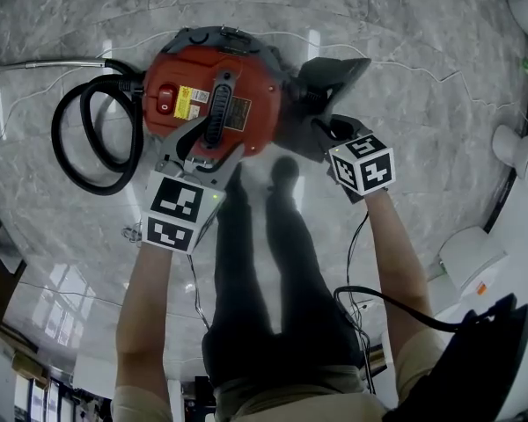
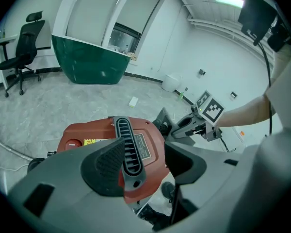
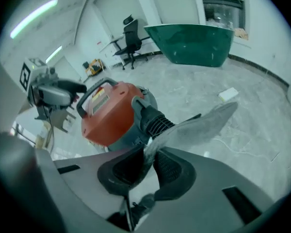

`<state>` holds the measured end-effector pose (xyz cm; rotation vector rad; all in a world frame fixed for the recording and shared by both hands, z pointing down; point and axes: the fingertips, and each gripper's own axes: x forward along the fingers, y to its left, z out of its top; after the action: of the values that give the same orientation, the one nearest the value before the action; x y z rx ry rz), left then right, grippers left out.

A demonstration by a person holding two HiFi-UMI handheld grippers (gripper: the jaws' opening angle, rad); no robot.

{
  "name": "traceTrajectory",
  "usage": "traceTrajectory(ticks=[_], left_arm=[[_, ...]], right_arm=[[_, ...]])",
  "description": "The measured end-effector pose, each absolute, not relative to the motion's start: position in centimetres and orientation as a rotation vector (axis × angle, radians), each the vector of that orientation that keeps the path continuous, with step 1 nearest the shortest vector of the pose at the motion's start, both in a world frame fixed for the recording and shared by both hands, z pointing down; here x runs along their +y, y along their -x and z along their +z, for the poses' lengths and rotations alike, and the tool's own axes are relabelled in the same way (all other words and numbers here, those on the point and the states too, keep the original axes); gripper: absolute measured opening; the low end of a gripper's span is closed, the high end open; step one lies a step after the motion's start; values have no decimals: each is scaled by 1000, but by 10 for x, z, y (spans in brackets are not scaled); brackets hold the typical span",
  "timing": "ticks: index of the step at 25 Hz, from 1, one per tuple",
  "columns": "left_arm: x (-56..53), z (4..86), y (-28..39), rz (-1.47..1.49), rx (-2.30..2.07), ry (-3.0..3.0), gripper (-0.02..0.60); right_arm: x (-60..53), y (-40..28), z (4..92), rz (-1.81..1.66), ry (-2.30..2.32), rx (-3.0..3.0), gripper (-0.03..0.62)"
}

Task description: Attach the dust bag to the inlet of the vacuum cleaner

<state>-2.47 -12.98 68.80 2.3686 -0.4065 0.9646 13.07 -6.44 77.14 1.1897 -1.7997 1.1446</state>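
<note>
The dust bag (image 1: 336, 70), a dark grey pouch, sits at the vacuum cleaner's (image 1: 257, 84) right side in the head view. Its neck meets the black ribbed inlet (image 3: 154, 121) on the cleaner's rim, and the rest of it lies flat on the marble floor (image 1: 405, 25), fanning away from the red body. How fully the neck sits on the inlet cannot be made out.

The right gripper (image 3: 148, 168) is at the cleaner's right flank, just below the inlet. It is clenched on an edge of the dust bag: in its own view the grey cloth rises in a thin fold from between the two closed pads.

The left gripper (image 2: 145, 165) hangs over the near end of the cleaner's top, angled down. Its jaws are released and stand wide apart. The black slotted carry handle (image 2: 128, 149) on the cleaner's lid lies between them, and neither pad presses on it.

A black hose (image 1: 86, 139) coils on the floor at the cleaner's left side, with a metal tube (image 1: 44, 63) running off from it. Beyond the cleaner, in the gripper views, a green counter (image 3: 194, 42) and a black office chair (image 2: 20, 52) stand well apart from it.
</note>
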Motion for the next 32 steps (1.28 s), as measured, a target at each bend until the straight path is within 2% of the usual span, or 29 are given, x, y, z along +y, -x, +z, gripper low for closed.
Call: traceTrajectory(ticks=[4, 8, 12, 13, 15, 19, 26, 32], left_arm=[[-130, 689, 25, 954, -391, -2367, 230], [-130, 688, 25, 952, -389, -2375, 230], [-129, 687, 26, 960, -380, -2387, 230], [-129, 687, 26, 960, -379, -2389, 230], [-130, 687, 26, 956, -380, -2392, 230], [-128, 688, 26, 962, -377, -2397, 230], [-107, 666, 23, 929, -357, -2421, 230], [-119, 680, 38, 974, -534, -2392, 230]], right_arm=[[-77, -115, 761, 1513, -1289, -1971, 200], [-86, -106, 759, 1632, -1288, -1988, 249], [-83, -114, 766, 1688, -1351, -1896, 255], [-83, -119, 771, 1677, -1385, -1852, 235], [-80, -131, 781, 1609, -1430, -1760, 32], [-68, -138, 786, 1442, -1370, -1694, 26], [-51, -160, 770, 923, -1141, -1684, 25], [-70, -134, 745, 663, -914, -1807, 25]])
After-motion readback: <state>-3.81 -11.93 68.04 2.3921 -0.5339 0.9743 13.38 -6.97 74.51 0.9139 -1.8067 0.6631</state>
